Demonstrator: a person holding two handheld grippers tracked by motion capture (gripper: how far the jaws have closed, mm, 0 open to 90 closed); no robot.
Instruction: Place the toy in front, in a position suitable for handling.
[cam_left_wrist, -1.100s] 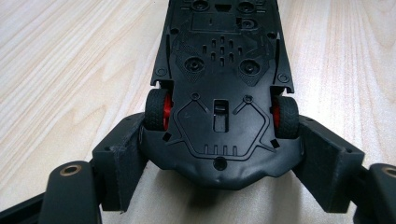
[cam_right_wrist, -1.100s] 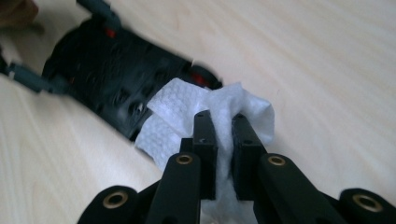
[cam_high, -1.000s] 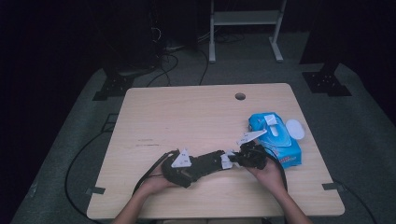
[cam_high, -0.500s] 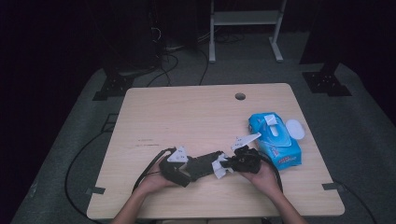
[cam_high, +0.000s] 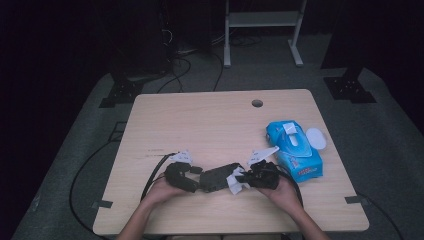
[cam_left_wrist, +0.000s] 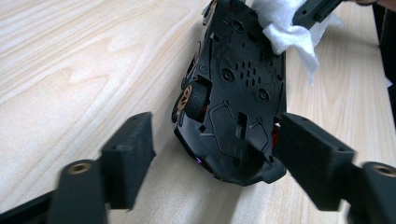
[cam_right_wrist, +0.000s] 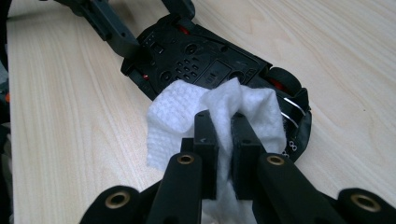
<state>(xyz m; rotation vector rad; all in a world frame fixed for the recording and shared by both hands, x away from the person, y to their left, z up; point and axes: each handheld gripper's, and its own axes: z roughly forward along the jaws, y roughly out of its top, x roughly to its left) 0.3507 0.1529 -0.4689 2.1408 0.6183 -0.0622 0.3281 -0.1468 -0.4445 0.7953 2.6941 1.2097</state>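
The black plastic toy car (cam_left_wrist: 236, 100), tipped on its side with the flat underside showing, lies near the bench's six o'clock edge. It looks light and stiff, with smooth, slippery panels; the ends by the wheels offer the surest hold. The left claw (cam_left_wrist: 212, 156) stands released astride its tail, its jaws having just narrowed, one jaw close against the shell. The right claw (cam_right_wrist: 224, 140) is clenched on a soft white wipe (cam_right_wrist: 187, 112), pressed against the underside. The pale wooden bench (cam_high: 200, 125) is smooth; a blue wipe packet (cam_high: 295, 150) sits at three o'clock. The room around is dark.
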